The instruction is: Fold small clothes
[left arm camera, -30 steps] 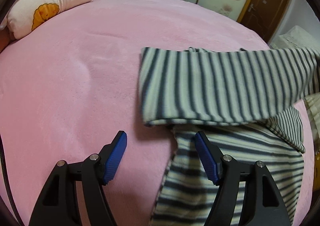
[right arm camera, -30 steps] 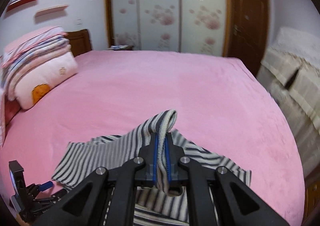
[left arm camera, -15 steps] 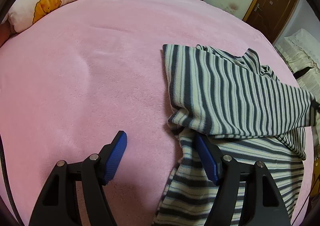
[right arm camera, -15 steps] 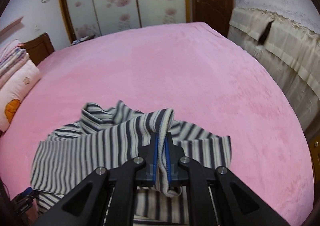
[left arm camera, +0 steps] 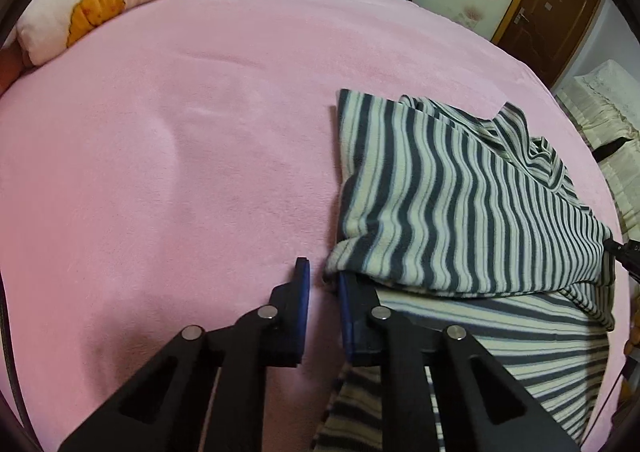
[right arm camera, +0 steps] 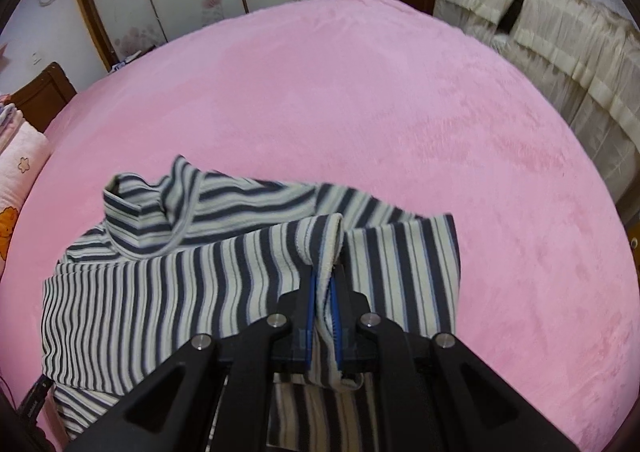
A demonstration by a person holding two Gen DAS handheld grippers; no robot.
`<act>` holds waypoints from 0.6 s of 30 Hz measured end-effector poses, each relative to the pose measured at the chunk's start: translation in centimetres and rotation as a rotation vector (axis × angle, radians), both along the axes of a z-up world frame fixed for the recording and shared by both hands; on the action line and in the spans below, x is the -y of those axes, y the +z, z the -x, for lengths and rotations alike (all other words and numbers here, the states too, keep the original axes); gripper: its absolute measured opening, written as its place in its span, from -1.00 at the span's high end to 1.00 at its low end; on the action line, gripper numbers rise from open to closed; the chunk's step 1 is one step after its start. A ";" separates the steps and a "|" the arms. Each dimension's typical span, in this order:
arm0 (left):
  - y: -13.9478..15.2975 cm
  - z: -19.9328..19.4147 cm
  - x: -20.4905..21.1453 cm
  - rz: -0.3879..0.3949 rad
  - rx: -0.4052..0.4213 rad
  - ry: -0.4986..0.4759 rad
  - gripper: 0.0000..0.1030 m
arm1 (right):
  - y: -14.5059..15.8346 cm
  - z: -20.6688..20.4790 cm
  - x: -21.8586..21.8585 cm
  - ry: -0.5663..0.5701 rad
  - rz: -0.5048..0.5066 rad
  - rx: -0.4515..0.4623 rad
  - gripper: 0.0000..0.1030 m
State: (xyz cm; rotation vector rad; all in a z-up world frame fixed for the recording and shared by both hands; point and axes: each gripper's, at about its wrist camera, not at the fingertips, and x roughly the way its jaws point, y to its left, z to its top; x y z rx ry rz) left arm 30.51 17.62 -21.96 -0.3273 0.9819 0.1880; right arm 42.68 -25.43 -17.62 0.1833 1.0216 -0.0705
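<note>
Pink plush over the whole bed (left arm camera: 200,172). Saw a cream pillow (left arm camera: 108,0) with an orange print at the bed's far left corner. Found the left gripper (left arm camera: 322,292) low over the bed's near edge, pointed steeply down. Noted its jaws just been closing, drawn near together with a narrow gap left. Made out only pink cover in that gap, no cloth. Saw its right finger just beside a folded corner of the striped top (left arm camera: 460,204).

Located that top, dark and cream stripes, on the right half of the bed towards the near edge, one sleeve folded across the body, collar towards the bed's far side. Found the right gripper (right arm camera: 323,292) above the bed's near right part, clamped tight on the sleeve's cream cuff (right arm camera: 324,244), cloth bunched between the blue pads and raised a little off the layer beneath. Noticed cream draped furniture (right arm camera: 560,32) past the bed's right side.
</note>
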 end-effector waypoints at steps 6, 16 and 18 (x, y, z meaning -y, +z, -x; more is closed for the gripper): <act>-0.1 0.5 -0.3 0.007 -0.006 -0.008 0.64 | -0.8 0.4 1.6 -0.023 -0.072 -0.058 0.57; 0.0 0.8 -0.5 0.029 0.010 -0.021 0.60 | 0.9 5.2 5.0 0.038 -0.170 -0.038 0.50; 0.0 0.8 -0.4 0.035 0.011 -0.020 0.60 | 0.4 5.8 5.1 0.041 -0.208 -0.047 0.50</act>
